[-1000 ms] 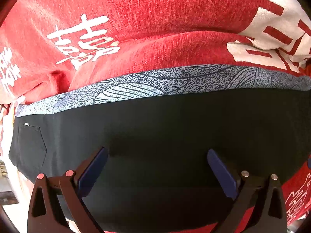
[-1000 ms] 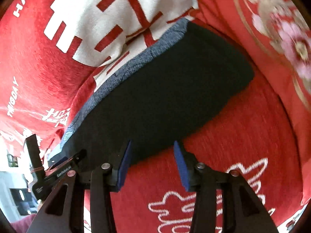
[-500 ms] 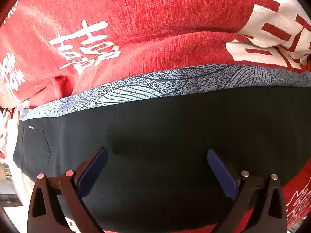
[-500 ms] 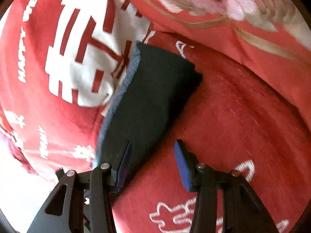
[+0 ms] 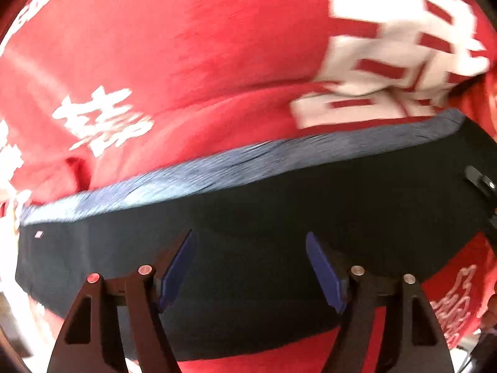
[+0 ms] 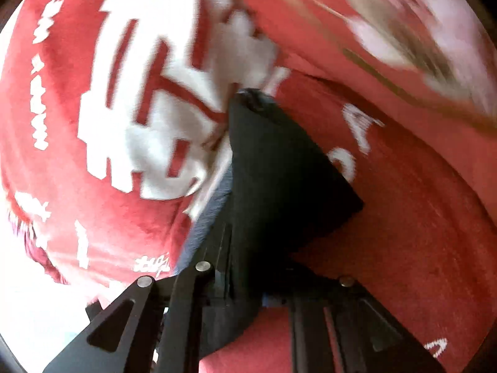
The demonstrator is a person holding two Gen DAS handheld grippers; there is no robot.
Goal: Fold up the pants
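Note:
The black pants [image 5: 264, 217] lie folded lengthwise on a red blanket, with a blue-grey patterned edge [image 5: 217, 171] along their far side. My left gripper [image 5: 250, 267] hovers low over the middle of the pants with its jaws apart and nothing between them. In the right wrist view the pants [image 6: 279, 168] rise in a lifted, bunched end. My right gripper [image 6: 248, 279] is shut on that black cloth near the bottom; its blue pads are hidden by the fabric. The right gripper's black body [image 5: 484, 186] shows at the right edge of the left wrist view.
The red blanket [image 5: 186, 46] with white characters covers the whole surface under the pants. A red cover with a pale floral pattern [image 6: 403, 31] lies beyond it, blurred. A bright white area [image 6: 31, 295] shows past the blanket's left edge.
My right gripper has closed on the end of the pants and lifted it. My left gripper's jaws have narrowed but stay open, and both views are now blurred by motion.

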